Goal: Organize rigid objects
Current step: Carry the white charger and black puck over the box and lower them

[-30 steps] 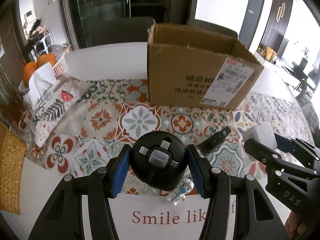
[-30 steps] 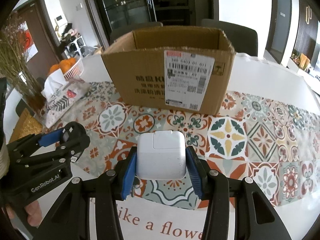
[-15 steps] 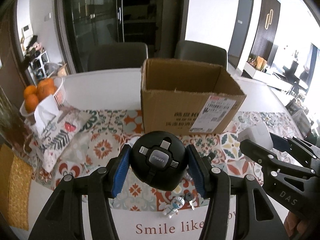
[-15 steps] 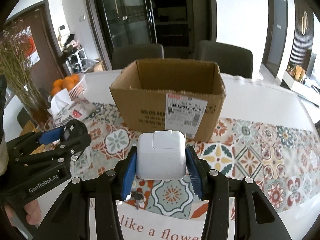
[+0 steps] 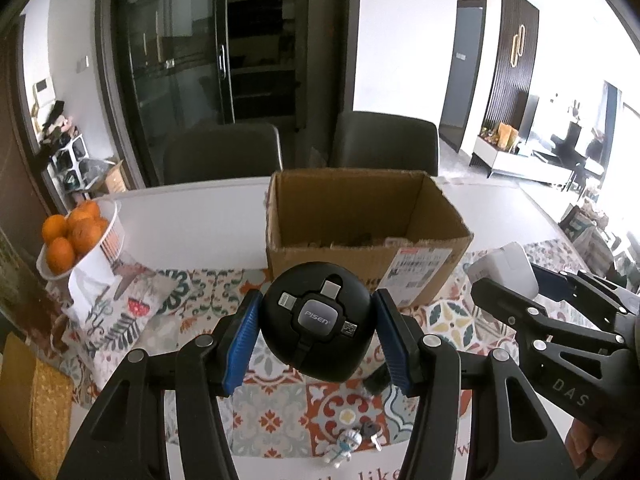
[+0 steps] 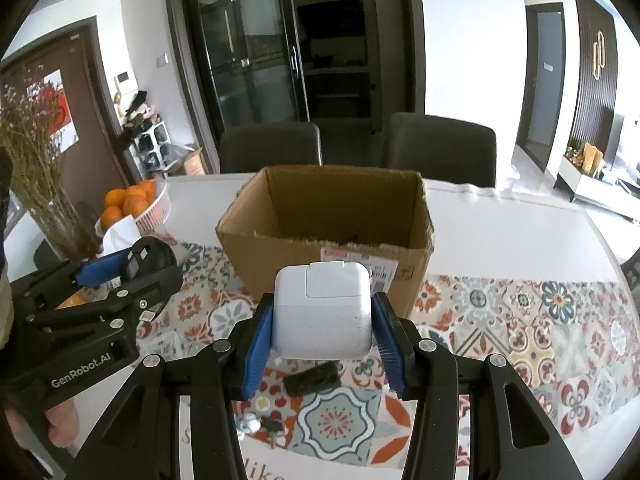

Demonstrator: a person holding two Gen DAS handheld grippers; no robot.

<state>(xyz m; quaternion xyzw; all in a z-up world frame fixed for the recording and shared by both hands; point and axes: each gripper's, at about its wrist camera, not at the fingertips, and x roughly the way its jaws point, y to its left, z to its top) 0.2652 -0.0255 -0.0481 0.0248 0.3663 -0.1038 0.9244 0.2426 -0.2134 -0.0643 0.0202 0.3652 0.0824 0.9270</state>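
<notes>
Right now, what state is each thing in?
Left gripper: shut on the black PISEN cable hub, lifted.
Right gripper: shut on the white power adapter, lifted.
Cardboard box: open-topped, upright.
Key with figurine: lying on the patterned mat.

A home dining room: white table (image 6: 500,220) with upholstered chairs (image 6: 440,148), an orange basket (image 5: 100,236), a glass-door cabinet (image 6: 256,48).
</notes>
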